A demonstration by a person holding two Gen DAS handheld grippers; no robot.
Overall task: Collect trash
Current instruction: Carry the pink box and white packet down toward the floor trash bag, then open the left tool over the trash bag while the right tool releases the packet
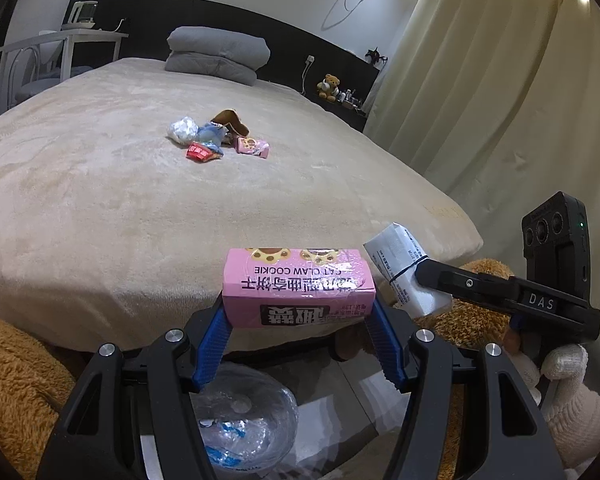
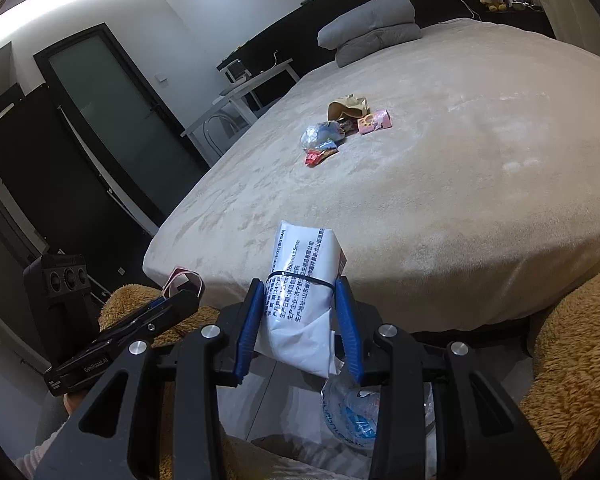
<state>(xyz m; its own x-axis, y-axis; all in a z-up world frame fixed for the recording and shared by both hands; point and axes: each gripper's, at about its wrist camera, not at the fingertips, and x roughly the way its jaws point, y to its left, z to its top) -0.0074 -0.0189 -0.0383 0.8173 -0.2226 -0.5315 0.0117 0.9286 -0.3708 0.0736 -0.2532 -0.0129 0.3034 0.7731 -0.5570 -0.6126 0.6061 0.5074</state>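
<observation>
My left gripper (image 1: 298,322) is shut on a pink cookie box (image 1: 298,286), held sideways off the near edge of the bed. My right gripper (image 2: 300,320) is shut on a white paper-wrapped packet (image 2: 302,292) with a black band around it; the same white packet (image 1: 406,276) shows at the right of the left wrist view. A clear plastic trash bag (image 1: 246,420) lies open on the floor below both grippers, and the bag (image 2: 354,416) shows under the right fingers too. A small pile of wrappers (image 1: 216,138) sits mid-bed.
The beige bed (image 1: 100,200) fills the middle, with a folded grey blanket (image 1: 218,54) at its head. Brown plush (image 1: 16,372) flanks the floor gap on both sides. Curtains (image 1: 480,80) hang at the right; a white desk (image 1: 60,46) stands far left.
</observation>
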